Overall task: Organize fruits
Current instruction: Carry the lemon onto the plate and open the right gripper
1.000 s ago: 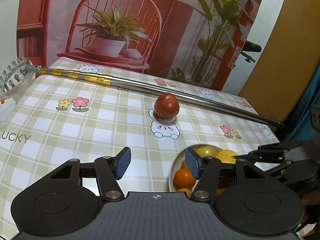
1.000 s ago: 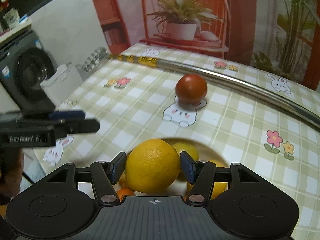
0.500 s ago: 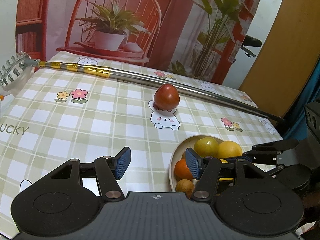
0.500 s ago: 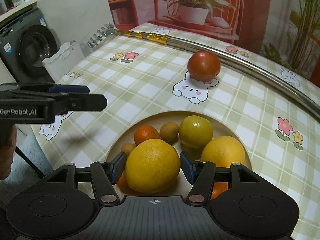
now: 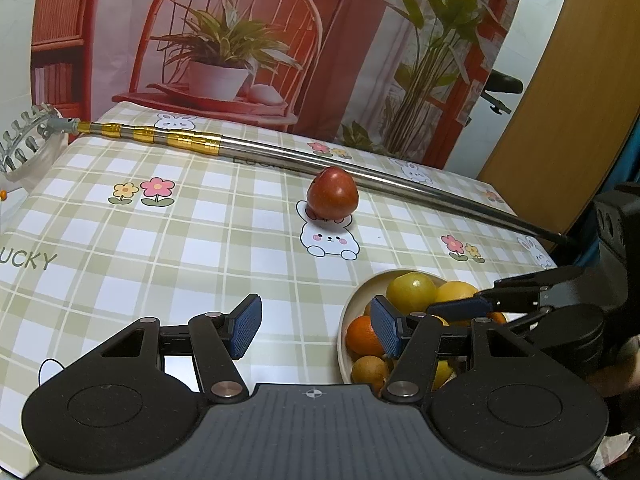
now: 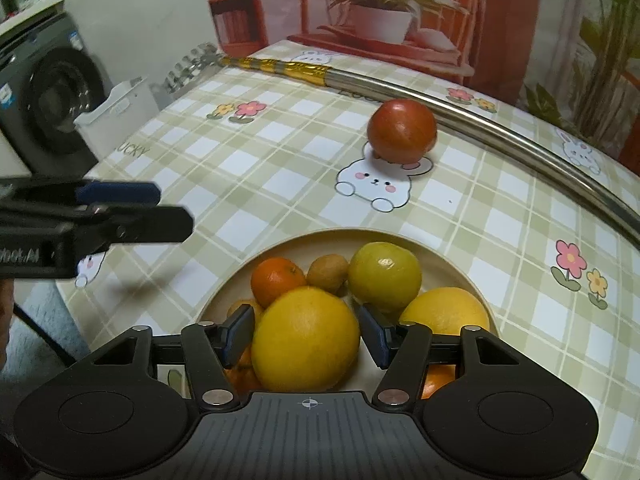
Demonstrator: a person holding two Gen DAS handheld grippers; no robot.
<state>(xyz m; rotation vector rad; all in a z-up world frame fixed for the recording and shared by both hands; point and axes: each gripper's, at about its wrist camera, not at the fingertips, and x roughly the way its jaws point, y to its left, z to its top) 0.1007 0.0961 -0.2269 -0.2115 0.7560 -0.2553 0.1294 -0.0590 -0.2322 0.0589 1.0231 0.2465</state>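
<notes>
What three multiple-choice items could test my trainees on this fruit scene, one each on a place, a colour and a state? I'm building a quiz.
1. Where does the round red fruit sit?
A. in the bowl
B. on the checked tablecloth, on a rabbit print
C. in the left tongs

2. What colour is the big round fruit between the right tongs?
A. yellow
B. green
C. red

3. The left tongs are:
A. shut on an orange
B. shut on the metal pole
C. open, holding nothing

Answers: B, it rests beyond the shallow beige bowl; A, its skin is yellow; C, only cloth shows between them.
</notes>
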